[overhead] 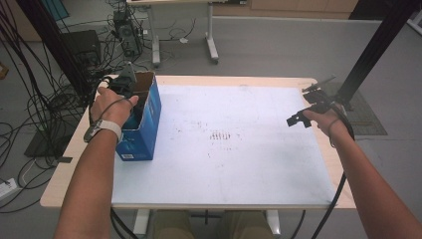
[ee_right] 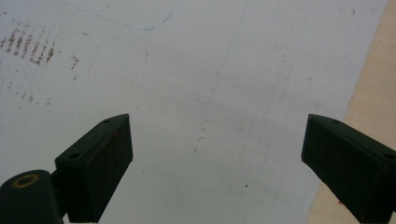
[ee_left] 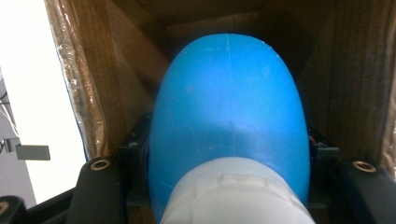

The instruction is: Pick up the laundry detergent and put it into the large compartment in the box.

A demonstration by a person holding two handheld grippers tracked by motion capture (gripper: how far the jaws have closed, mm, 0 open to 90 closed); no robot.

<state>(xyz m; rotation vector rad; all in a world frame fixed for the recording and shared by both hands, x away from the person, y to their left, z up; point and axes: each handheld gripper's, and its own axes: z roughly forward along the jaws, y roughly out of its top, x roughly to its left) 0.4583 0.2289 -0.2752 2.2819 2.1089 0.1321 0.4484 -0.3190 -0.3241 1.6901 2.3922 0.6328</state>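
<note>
The left hand-held gripper [overhead: 128,85] reached down into the open top of a blue cardboard box [overhead: 144,124] standing at the left edge of the surface [overhead: 234,149]. The right hand-held gripper [overhead: 298,118] hovered near the surface's right edge, well apart.

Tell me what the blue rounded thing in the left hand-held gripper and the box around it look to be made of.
Blue rounded object: probably moulded plastic, smooth with a soft sheen and a faint seam line down its middle; its white end looks like plastic too. Box: cardboard, with raw brown fibrous inner walls and a blue printed outside; one edge appears to carry glossy clear tape.
</note>
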